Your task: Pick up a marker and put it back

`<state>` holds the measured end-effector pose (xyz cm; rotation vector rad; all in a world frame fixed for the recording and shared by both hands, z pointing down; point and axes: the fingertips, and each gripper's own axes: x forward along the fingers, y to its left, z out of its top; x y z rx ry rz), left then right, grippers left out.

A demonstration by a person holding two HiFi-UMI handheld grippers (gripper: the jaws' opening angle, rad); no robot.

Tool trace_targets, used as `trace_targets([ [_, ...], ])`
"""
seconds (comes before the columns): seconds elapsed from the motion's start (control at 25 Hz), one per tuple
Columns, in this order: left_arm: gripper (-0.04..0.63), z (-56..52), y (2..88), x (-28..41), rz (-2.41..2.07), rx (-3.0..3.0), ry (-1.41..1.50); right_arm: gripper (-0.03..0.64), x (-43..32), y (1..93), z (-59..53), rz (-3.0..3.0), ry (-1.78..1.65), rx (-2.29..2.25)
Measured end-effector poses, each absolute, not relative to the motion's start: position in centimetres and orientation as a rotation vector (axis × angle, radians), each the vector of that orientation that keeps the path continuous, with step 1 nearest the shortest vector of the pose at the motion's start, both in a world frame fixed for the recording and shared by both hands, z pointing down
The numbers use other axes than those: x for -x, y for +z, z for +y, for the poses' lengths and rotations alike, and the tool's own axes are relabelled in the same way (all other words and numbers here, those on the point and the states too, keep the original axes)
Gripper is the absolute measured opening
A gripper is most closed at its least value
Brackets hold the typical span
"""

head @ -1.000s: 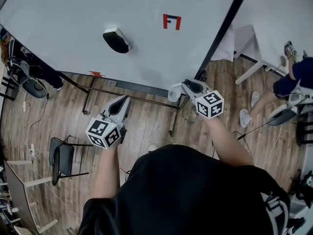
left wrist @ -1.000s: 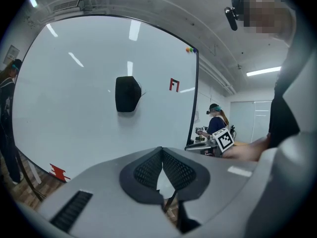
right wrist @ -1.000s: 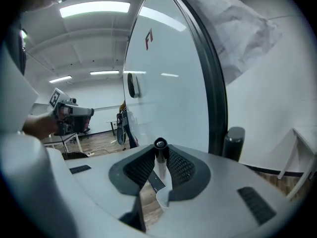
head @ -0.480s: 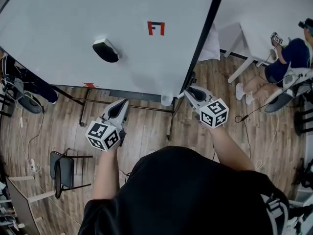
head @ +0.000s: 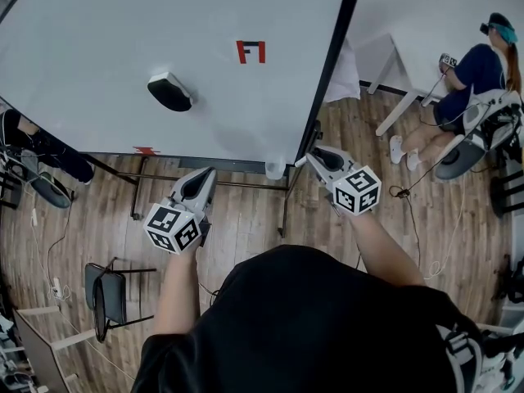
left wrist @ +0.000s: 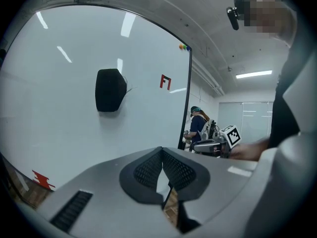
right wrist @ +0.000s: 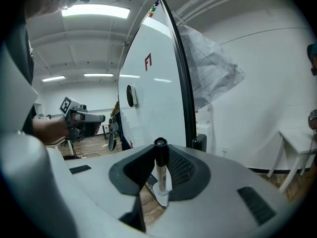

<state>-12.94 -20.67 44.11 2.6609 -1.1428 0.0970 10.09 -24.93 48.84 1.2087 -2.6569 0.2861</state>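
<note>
Between the jaws of the right gripper (head: 309, 157): the marker (right wrist: 161, 168), upright, cap at 12 o'clock.
The jaws stand half closed and clamp the barrel. The vertical hold probably serves a straight drop into the cup (head: 275, 169), just beside at 9 o'clock, at the whiteboard's (head: 106, 47) lower corner. The left gripper (head: 203, 178) is closed and empty, parked further out at 9 o'clock, likely to keep clear.

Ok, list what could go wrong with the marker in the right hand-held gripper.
The marker stands upright in the right hand-held gripper, pinched on a short stretch; it may tilt or slip. The cup at the whiteboard's lower edge looks narrow; a lowered marker could miss or knock it.
</note>
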Motion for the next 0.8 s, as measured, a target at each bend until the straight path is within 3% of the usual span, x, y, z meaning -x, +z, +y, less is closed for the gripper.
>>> trace_targets([
  [0.8, 0.011, -21.6, 45.4, 17.2, -1.229, -2.590, 0.118, 0.067, -3.3, 55.6, -29.3, -2.622, 0.334, -1.026],
])
